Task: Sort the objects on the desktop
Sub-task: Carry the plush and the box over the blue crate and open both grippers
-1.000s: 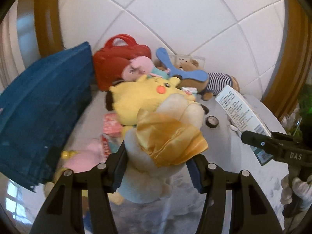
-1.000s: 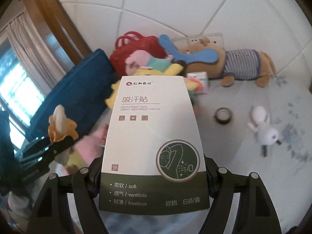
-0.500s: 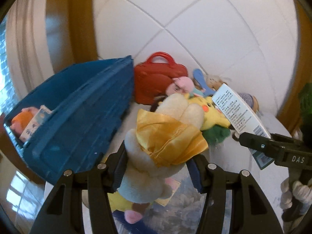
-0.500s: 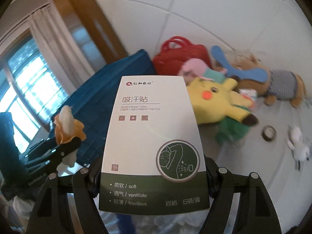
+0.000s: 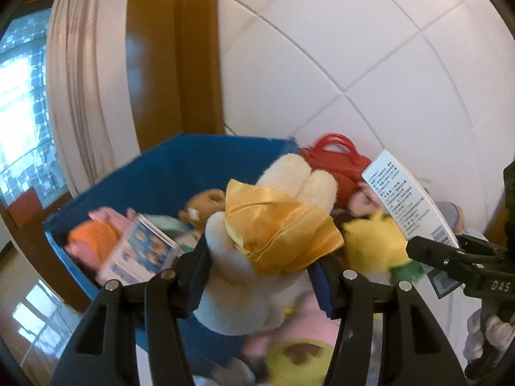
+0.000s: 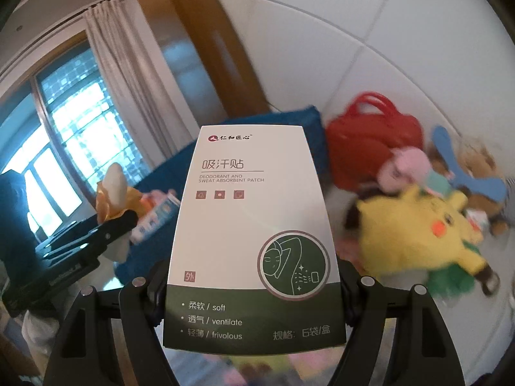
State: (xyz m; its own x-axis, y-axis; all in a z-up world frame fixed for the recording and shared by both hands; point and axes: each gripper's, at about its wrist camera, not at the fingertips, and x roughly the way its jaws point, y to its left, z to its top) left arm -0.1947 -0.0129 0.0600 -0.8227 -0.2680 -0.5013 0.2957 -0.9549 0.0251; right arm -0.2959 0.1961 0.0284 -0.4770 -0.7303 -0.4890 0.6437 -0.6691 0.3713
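Observation:
My left gripper [image 5: 257,276] is shut on a white plush toy with a gold cape [image 5: 273,225] and holds it up just over the near rim of the blue bin [image 5: 167,167]. It shows in the right wrist view too [image 6: 112,193]. My right gripper [image 6: 254,292] is shut on a white and green box of sweat patches [image 6: 251,231], held upright in the air to the right of the bin. The box also shows in the left wrist view [image 5: 408,202].
The bin holds an orange and pink plush [image 5: 93,238], a small printed box [image 5: 141,251] and a brown plush [image 5: 202,206]. On the table by the tiled wall lie a red handbag [image 6: 373,138], a yellow plush [image 6: 418,228], a pink doll [image 6: 408,170] and a brown plush with blue ears [image 6: 473,177].
Both grippers have swung left and risen with their loads. The blue bin's inside has come into view ahead of the left gripper. The table toys have slid to the right.

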